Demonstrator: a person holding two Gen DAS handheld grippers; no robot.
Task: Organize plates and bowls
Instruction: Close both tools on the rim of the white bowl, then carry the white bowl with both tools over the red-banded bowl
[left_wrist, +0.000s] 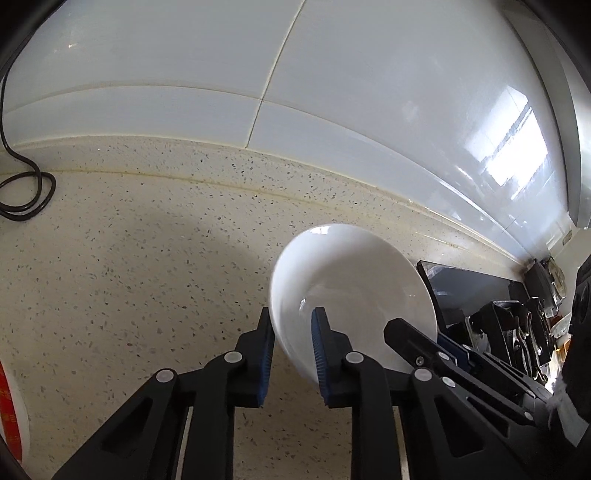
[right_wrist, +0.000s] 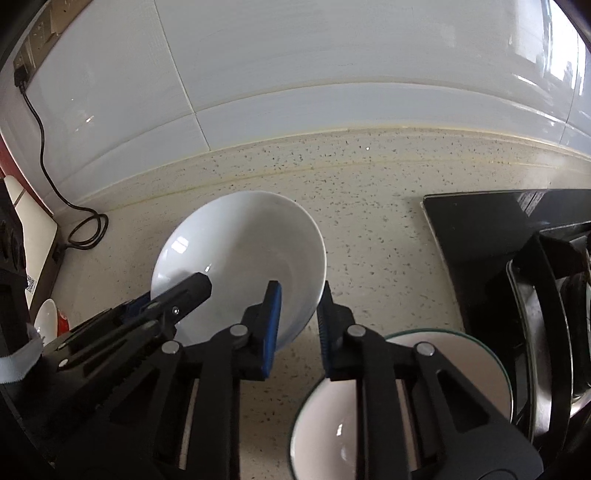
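Note:
A plain white bowl sits tilted over the speckled counter, held by both grippers at opposite sides of its rim. In the left wrist view my left gripper is shut on the bowl's near wall, one pad outside and one inside. My right gripper reaches in from the right onto the rim. In the right wrist view my right gripper is shut on the bowl's right rim, and the left gripper comes in from the left. A second bowl with a green rim lies under my right gripper.
The speckled counter runs back to a white tiled wall. A black stove top with pan supports is at the right. A black cable coils at the back left. A red and white container stands at the left edge.

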